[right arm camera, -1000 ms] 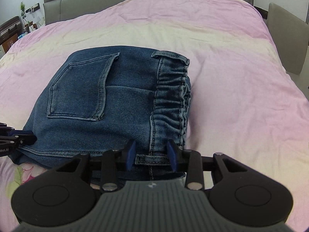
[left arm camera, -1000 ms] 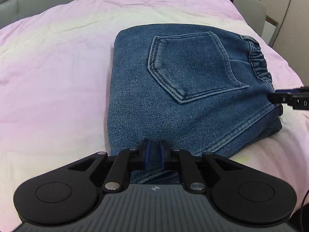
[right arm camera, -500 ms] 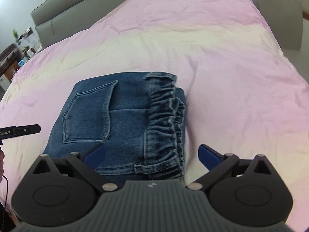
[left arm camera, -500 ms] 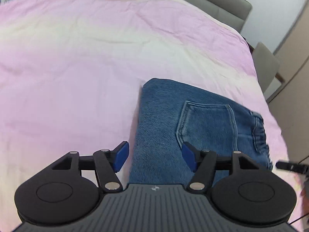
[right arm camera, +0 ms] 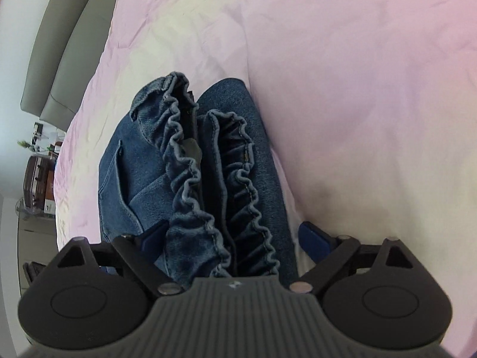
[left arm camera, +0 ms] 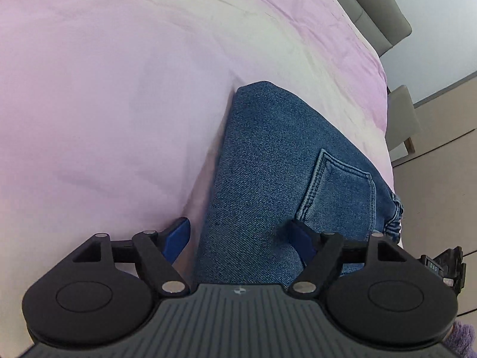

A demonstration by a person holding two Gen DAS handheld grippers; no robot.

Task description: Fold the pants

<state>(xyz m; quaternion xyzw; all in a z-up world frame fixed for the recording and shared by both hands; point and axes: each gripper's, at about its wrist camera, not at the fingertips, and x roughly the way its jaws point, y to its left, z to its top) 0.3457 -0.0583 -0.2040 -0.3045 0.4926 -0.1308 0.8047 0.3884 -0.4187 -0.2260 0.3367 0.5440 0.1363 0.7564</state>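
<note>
Both claws gape astride the folded pants.

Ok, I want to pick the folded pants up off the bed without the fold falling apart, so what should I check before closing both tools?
1. Left tool open: ok; it has just been opening.
2. Left tool straddles the pants' folded edge: ok; one finger on the pink bedsheet side, the other over the denim.
3. Right tool open: ok; it has just been opening and has eased in a little.
4. Elastic waistband layers between the right tool's fingers: ok.
5. Fingers reach under the lowest layer: cannot tell.
6. Pants folded compactly, back pocket on top: ok.
</note>
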